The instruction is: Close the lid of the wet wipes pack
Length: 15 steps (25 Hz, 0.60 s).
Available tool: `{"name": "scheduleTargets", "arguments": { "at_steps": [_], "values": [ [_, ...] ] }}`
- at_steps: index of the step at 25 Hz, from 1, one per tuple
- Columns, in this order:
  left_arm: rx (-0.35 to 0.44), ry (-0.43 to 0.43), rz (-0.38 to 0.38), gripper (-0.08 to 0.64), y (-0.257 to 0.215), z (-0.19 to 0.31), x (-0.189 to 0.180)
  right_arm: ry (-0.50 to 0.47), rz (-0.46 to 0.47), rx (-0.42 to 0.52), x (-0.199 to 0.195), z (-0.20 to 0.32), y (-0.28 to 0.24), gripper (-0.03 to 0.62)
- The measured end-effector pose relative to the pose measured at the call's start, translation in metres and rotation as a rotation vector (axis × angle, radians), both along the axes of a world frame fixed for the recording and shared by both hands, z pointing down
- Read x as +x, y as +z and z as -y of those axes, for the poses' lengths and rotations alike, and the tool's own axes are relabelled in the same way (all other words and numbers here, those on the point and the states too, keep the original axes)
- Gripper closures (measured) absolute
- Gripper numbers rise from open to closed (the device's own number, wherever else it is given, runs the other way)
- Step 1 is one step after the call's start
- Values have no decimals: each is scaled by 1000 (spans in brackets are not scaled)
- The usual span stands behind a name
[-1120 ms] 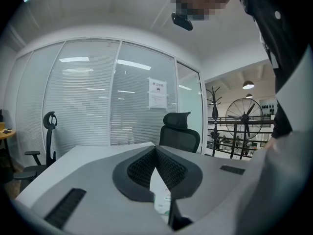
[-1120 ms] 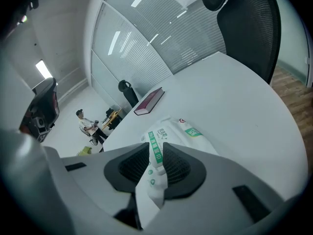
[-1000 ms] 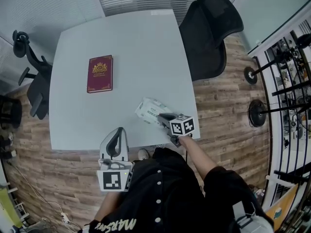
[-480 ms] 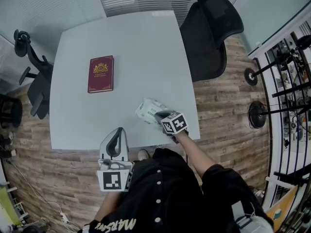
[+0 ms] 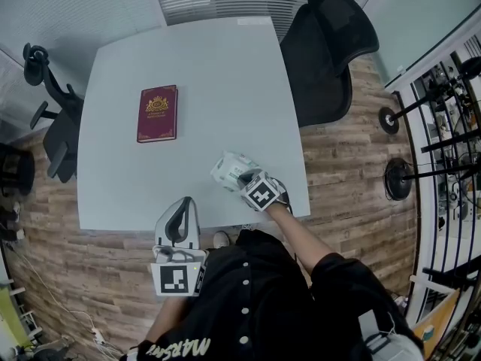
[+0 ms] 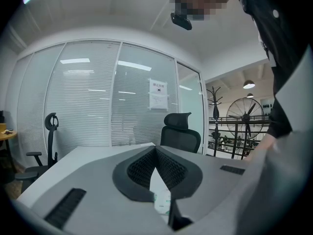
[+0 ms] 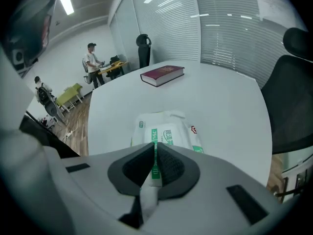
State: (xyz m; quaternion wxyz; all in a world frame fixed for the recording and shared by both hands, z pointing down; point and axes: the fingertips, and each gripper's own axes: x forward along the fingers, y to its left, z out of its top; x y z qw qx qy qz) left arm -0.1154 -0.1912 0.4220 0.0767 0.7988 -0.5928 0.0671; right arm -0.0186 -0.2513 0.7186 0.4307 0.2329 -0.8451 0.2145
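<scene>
Landmark: red book [image 5: 157,113], lying flat on the pale table [image 5: 210,66].

- Left gripper [image 5: 183,204]: held nearer the person than the book and slightly right of it, at the table's near edge. Its jaws are pressed together with nothing between them.
- Wet wipes pack [image 5: 228,167]: right of the book and nearer the person, lying flat, white film with green print. Lid not made out (open or down, cannot tell).
- Right gripper [image 5: 242,177]: right of the book, at the pack's near end and angled down onto it. Its jaws are closed with nothing visibly pinched, and the pack's green label shows just beyond the tips. Contact uncertain.

Handling, judged: the pack looks light and soft, so it would dent under a push and skid on the smooth tabletop. The lid is likely a stiffer flap. Better to press straight down on the flap's free edge with closed tips than to pinch it. The idle left gripper could steady the far end.
</scene>
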Motion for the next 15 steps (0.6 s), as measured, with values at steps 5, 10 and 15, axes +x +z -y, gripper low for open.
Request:
{"name": "scheduleTargets", "arguments": {
  "at_steps": [5, 10, 15],
  "values": [
    [1, -7, -1, 552, 1, 1, -3, -28, -40, 18, 1, -4, 3, 552],
    [-1, -11, 6, 552, 2, 1, -5, -49, -79, 81, 0, -5, 4, 552],
    [-6, -28, 0, 552, 2, 2, -10, -38, -63, 92, 0, -4, 4, 552]
  ]
}}
